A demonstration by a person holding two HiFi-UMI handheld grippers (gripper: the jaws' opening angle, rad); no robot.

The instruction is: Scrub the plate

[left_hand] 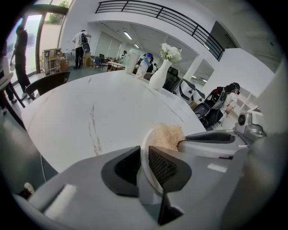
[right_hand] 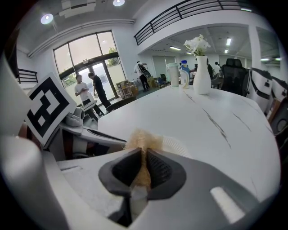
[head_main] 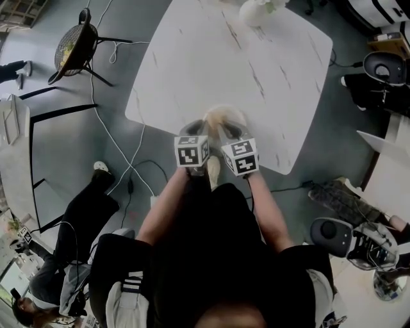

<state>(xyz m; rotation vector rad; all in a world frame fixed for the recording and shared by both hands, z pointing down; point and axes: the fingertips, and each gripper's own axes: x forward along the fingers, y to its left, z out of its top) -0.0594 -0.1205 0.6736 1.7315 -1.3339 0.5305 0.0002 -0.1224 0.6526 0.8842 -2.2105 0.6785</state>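
A white plate (left_hand: 145,143) stands on edge over the near edge of the white marble table (head_main: 256,70), and my left gripper (left_hand: 144,157) is shut on its rim. My right gripper (right_hand: 144,158) is shut on a tan fibrous scrubber (right_hand: 141,139), which lies against the plate's face beside the ribbed rim (right_hand: 179,146). In the head view the two grippers (head_main: 195,131) (head_main: 232,131) sit side by side, with the blurred plate and scrubber (head_main: 224,117) just beyond them. The scrubber (left_hand: 167,136) also shows in the left gripper view, behind the plate's rim.
A white vase of flowers (head_main: 259,9) stands at the table's far edge, with bottles (right_hand: 176,74) near it. A dark chair (head_main: 77,48) stands on the grey floor to the left. Cables and a seated person's legs (head_main: 83,211) lie at lower left.
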